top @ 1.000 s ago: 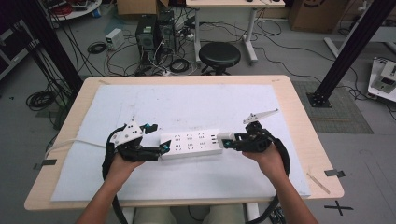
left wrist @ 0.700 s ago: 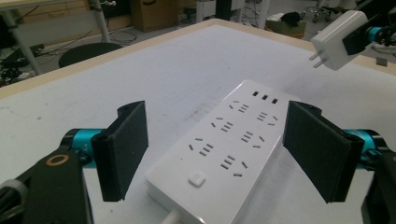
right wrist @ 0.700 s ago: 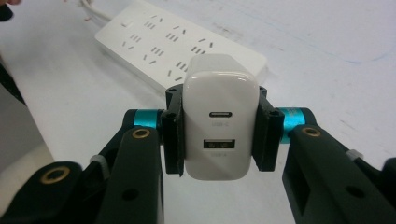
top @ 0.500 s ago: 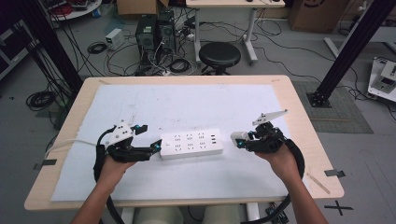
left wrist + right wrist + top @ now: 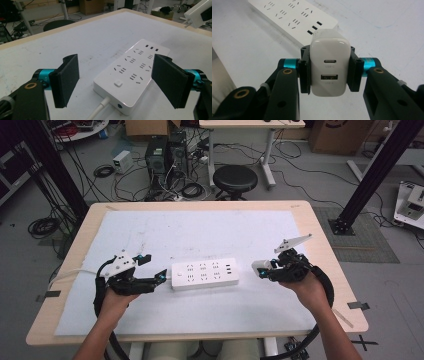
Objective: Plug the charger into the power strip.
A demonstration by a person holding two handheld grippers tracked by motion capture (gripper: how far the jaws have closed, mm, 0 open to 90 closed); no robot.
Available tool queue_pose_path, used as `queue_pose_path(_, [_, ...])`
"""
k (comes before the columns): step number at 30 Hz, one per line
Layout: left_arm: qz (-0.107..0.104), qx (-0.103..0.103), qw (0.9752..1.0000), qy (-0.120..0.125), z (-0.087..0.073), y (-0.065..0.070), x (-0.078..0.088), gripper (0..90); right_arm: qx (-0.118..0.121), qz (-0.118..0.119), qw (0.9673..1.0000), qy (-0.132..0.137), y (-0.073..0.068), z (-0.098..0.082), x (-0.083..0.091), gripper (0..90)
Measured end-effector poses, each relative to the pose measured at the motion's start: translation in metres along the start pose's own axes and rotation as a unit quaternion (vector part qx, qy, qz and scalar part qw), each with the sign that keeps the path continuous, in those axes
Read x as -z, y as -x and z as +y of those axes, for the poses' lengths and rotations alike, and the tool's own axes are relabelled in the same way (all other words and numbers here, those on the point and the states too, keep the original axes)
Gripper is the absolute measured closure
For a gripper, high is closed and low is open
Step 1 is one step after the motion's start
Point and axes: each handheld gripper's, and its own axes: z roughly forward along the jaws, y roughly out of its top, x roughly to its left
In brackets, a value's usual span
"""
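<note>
A white power strip (image 5: 205, 274) lies flat on the white mat, mid-table, its sockets facing up. My left gripper (image 5: 154, 266) is open just off the strip's left end, jaws pointing at it. In the left gripper view the two black pads (image 5: 66, 80) stand wide apart on either side of the strip's switch end (image 5: 125, 82), touching nothing. My right gripper (image 5: 265, 269) hovers to the right of the strip, shut on a white USB charger (image 5: 260, 267). Seen from the right gripper (image 5: 329, 72), the charger (image 5: 329, 65) is clamped by its sides, ports facing the camera, with the strip (image 5: 292, 17) beyond.
The strip's white cable (image 5: 98, 111) runs from its near end toward my left hand. The white mat (image 5: 210, 230) covers most of the wooden table (image 5: 320, 235). A black stool (image 5: 235, 179), computer cases and floor cables lie beyond the far edge.
Both hands have drawn away from the strip: the left gripper slid left off its end, and the right gripper moved right and slightly up with the charger.
</note>
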Motion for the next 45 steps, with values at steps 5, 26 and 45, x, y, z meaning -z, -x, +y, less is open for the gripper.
queue_pose_path(5, [0.004, 0.003, 1.0000, -0.002, -0.003, -0.004, 0.001, 22.4, 0.021, -0.004, 0.9998, -0.007, 0.000, 0.010, 0.002, 63.3])
queue_pose_path(26, [0.033, 0.031, 0.9989, -0.010, -0.020, -0.023, 0.014, 22.4, 0.174, 0.029, 0.9830, -0.053, -0.016, 0.085, -0.030, 63.4])
queue_pose_path(45, [0.028, 0.041, 0.9987, -0.007, -0.026, -0.027, 0.011, 22.5, 0.258, 0.041, 0.9619, -0.080, -0.025, 0.116, -0.065, 63.4])
